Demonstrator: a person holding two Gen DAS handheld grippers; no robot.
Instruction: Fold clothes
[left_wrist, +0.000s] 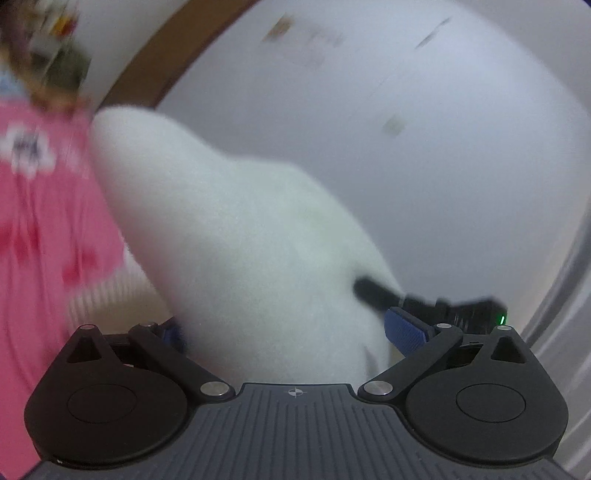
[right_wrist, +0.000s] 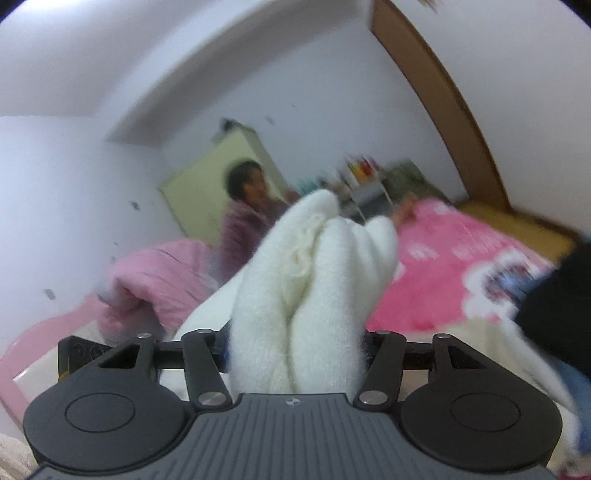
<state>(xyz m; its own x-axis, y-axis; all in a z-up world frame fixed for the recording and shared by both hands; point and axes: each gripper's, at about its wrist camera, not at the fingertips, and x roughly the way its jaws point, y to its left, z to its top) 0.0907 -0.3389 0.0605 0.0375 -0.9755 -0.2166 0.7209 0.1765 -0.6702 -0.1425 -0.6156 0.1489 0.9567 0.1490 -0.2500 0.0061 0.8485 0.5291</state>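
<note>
A fluffy white garment (left_wrist: 240, 236) fills the middle of the left wrist view and stands up between the jaws of my left gripper (left_wrist: 284, 332). The blue pads (left_wrist: 404, 328) sit wide apart on either side of the cloth, so the grip is unclear. In the right wrist view my right gripper (right_wrist: 295, 350) is shut on bunched folds of the same white garment (right_wrist: 306, 288), which rises up and away from it. The other gripper's black body (left_wrist: 461, 314) shows at the right of the left wrist view. Both views are blurred.
A bed with a bright pink patterned blanket (right_wrist: 461, 266) lies to the right, also seen at the left of the left wrist view (left_wrist: 40, 229). A rolled pale pink quilt (right_wrist: 159, 280) lies at the left. A person (right_wrist: 247, 199) sits behind. White walls and a brown door frame (right_wrist: 443, 99) surround.
</note>
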